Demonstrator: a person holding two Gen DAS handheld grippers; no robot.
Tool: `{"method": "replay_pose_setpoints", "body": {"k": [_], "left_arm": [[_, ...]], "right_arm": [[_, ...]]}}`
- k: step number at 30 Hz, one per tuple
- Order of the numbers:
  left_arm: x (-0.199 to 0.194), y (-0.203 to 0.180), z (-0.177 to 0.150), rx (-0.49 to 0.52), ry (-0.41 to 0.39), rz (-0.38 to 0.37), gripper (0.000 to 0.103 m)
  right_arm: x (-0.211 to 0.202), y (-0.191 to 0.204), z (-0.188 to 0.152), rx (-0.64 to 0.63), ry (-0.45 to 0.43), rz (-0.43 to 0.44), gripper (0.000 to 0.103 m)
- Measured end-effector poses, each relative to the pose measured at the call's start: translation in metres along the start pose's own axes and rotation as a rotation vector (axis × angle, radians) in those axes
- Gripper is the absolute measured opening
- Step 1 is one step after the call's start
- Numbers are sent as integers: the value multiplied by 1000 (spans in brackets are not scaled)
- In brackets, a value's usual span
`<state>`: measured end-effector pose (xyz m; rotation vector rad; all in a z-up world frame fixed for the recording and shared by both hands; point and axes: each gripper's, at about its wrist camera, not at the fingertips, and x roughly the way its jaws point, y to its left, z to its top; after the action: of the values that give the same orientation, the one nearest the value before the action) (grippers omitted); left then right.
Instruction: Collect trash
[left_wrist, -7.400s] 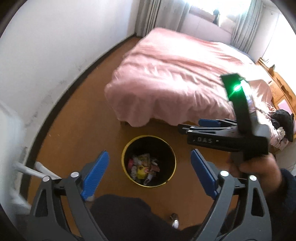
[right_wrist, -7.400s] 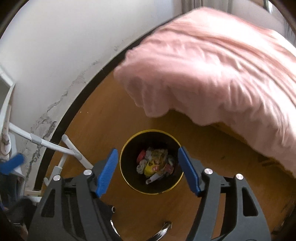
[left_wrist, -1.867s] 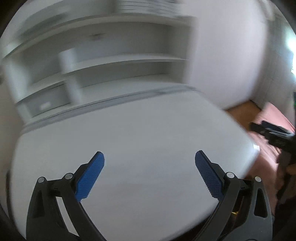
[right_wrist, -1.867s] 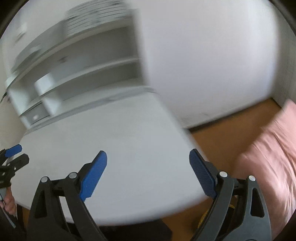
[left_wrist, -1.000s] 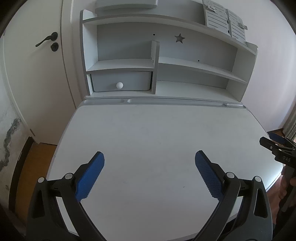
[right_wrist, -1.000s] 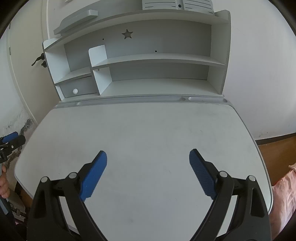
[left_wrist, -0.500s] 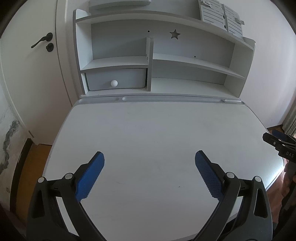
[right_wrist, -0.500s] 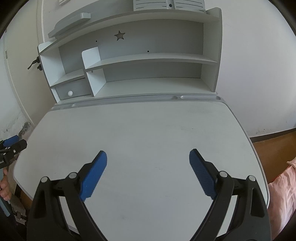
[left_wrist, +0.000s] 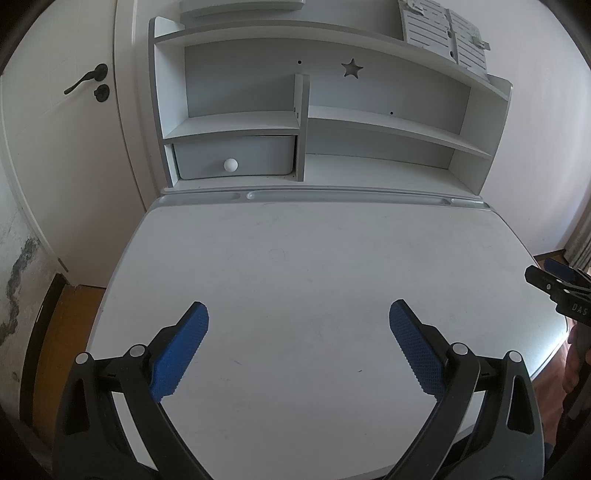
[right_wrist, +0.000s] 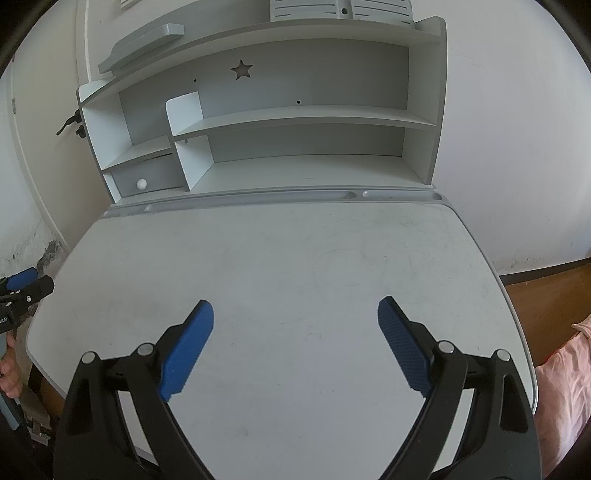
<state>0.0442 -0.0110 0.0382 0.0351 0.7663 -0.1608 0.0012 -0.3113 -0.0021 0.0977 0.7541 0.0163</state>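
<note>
Both grippers empty over a bare desk, no trash in sight.

The left gripper (left_wrist: 297, 343) and right gripper (right_wrist: 295, 343) hang with blue pads spread wide, holding nothing, above the white desk (left_wrist: 317, 266). No trash shows on the desk or the shelves (left_wrist: 388, 125) behind it, so where it lies cannot be told; judged from the task alone, scraps would likely be light, soft and best pinched at a bunched fold. The desk's rounded edges drop to wooden floor (right_wrist: 546, 291) on the right; the wall and door (left_wrist: 66, 147) close off the left.

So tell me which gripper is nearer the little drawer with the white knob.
Left. The left gripper hovers over the desk's left half, on the drawer's side; the right gripper hovers farther right.
</note>
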Motion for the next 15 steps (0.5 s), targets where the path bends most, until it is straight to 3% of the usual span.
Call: {"method": "replay_pose_setpoints", "body": {"k": [15], "left_arm": [[-2,2,2,2,-5,-4,95]], "right_arm": [[0,-2,0,-2,-2,0,87]]}}
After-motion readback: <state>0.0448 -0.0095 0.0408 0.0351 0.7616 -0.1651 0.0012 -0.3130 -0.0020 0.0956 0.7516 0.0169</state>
